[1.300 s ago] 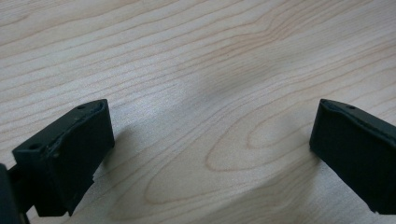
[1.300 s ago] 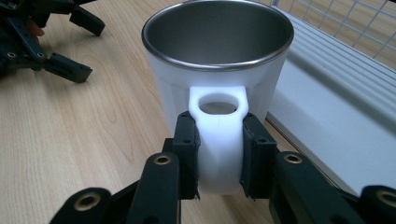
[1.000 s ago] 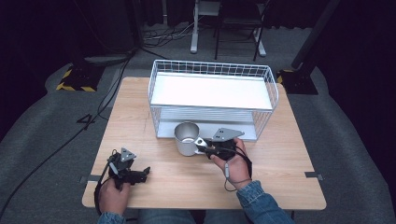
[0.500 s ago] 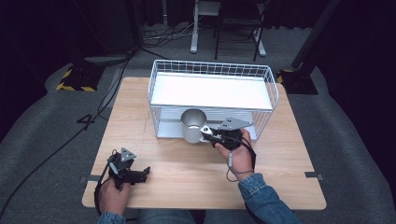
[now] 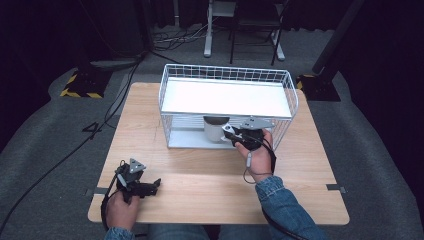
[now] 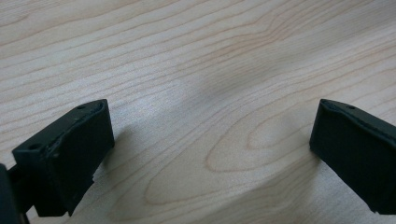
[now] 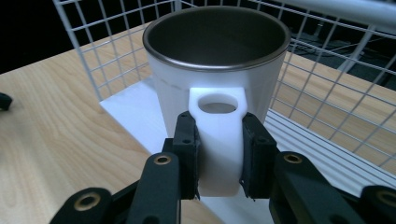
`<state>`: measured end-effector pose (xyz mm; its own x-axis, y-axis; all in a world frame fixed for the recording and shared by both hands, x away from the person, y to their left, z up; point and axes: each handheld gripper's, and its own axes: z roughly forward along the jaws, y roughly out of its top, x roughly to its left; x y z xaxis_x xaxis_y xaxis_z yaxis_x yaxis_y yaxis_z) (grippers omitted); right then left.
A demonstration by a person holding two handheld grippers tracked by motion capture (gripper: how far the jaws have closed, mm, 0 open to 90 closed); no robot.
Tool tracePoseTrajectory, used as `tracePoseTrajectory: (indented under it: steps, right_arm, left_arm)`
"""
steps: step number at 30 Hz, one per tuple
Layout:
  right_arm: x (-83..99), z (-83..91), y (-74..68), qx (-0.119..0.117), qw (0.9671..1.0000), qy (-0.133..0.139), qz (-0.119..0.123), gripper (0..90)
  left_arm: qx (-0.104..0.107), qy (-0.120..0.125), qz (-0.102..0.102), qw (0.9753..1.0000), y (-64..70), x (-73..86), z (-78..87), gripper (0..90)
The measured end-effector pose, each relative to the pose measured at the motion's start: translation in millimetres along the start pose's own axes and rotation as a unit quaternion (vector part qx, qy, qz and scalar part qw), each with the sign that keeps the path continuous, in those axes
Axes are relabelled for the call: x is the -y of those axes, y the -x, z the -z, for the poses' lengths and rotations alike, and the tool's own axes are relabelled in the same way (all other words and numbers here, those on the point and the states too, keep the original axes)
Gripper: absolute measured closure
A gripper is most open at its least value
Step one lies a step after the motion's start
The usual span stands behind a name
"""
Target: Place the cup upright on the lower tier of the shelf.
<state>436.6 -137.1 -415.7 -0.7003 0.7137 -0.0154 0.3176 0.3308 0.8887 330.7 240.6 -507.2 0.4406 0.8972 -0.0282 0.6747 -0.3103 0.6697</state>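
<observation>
A white mug [image 7: 215, 70] with a dark metal inside stands upright under the top shelf of a white wire rack [image 5: 227, 75], over the rack's lower shelf. My right gripper [image 7: 218, 154] is shut on the mug's white handle [image 7: 218, 135], one jaw on each side. In the high view the mug [image 5: 215, 128] sits just inside the rack's open front, with my right gripper [image 5: 235, 137] behind it. My left gripper [image 5: 150, 186] rests open near the table's front left, and in its own view its jaws stand wide apart over bare wood [image 6: 210, 93].
The wooden table [image 5: 210, 185] has free room in front of the rack. The rack's white top shelf [image 5: 225, 97] hangs low over the mug. Wire walls [image 7: 116, 46] close the rack's sides and back. Cables and stands lie on the floor beyond.
My right gripper has carried the mug away from the person, from the open table into the rack's lower level under the top shelf. The left gripper has stayed put.
</observation>
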Motion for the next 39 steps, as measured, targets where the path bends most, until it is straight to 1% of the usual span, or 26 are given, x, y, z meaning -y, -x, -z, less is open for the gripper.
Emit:
tracePoseTrajectory:
  steps: [2, 6, 8, 13, 14, 19, 23, 34, 39]
  right_arm:
    - [2.2, -3.3, 3.8, 0.009, 0.9999, 0.002, -0.006, 71.6]
    - [4.4, -6.9, 6.8, 0.018, 0.9998, 0.0, -0.007, 71.5]
    - [6.6, -10.1, 9.5, 0.026, 0.9996, 0.002, -0.012, 71.6]
    - [11.1, -13.8, 12.1, 0.034, 0.9993, -0.001, -0.016, 71.6]
    - [14.6, -15.8, 13.2, 0.038, 0.9991, -0.001, -0.021, 71.5]
    - [21.8, -18.7, 17.4, 0.044, 0.9986, -0.006, -0.029, 71.5]
    - [24.9, -19.7, 20.8, 0.043, 0.9985, -0.003, -0.033, 71.5]
    - [29.0, -20.0, 23.5, 0.043, 0.9985, -0.004, -0.034, 71.4]
    - [28.7, -20.2, 23.9, 0.043, 0.9986, -0.005, -0.03, 71.4]
  left_arm:
    - [0.0, 0.0, 0.0, 1.0, 0.0, 0.0, 0.0, 0.1]
    - [0.0, 0.0, 0.0, 1.0, 0.0, 0.0, 0.0, 0.1]
    - [0.0, 0.0, 0.0, 1.0, 0.0, 0.0, 0.0, 0.1]
    - [0.0, 0.0, 0.0, 1.0, 0.0, 0.0, 0.0, 0.1]
    - [0.0, 0.0, 0.0, 1.0, 0.0, 0.0, 0.0, 0.1]
    - [0.0, 0.0, 0.0, 1.0, 0.0, 0.0, 0.0, 0.1]
    - [0.0, 0.0, 0.0, 1.0, 0.0, -0.1, -0.1, 0.1]
    - [0.0, 0.0, 0.0, 1.0, 0.0, -0.1, -0.1, 0.1]
    - [-0.001, -0.001, 0.0, 1.0, 0.1, -0.1, 0.0, 0.1]
